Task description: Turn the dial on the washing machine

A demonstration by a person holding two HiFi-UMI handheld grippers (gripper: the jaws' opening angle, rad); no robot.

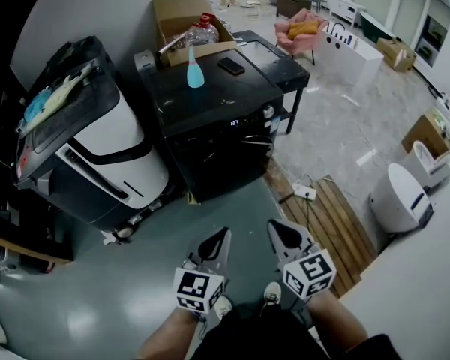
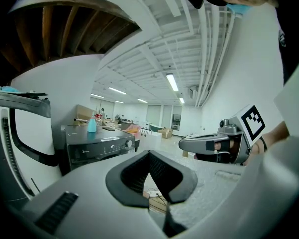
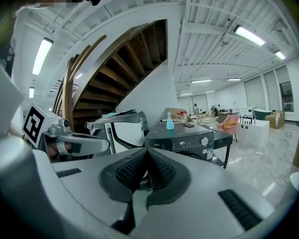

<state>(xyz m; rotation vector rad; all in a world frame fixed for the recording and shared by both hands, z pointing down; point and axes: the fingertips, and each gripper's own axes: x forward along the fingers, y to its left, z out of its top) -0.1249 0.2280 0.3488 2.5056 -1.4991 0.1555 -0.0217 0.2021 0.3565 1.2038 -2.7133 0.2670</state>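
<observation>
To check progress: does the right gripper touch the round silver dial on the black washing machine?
No, the right gripper is over the grey floor, apart from the dial.

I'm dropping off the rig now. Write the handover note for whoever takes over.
Left gripper: shut, empty.
Right gripper: shut, empty.
Both are held over the floor, short of the black washing machine.
The dial sits at the right end of the front panel, with nothing touching it.
Done: nothing yet.
Left: close in, open one gripper, grip the dial and turn it.
</observation>
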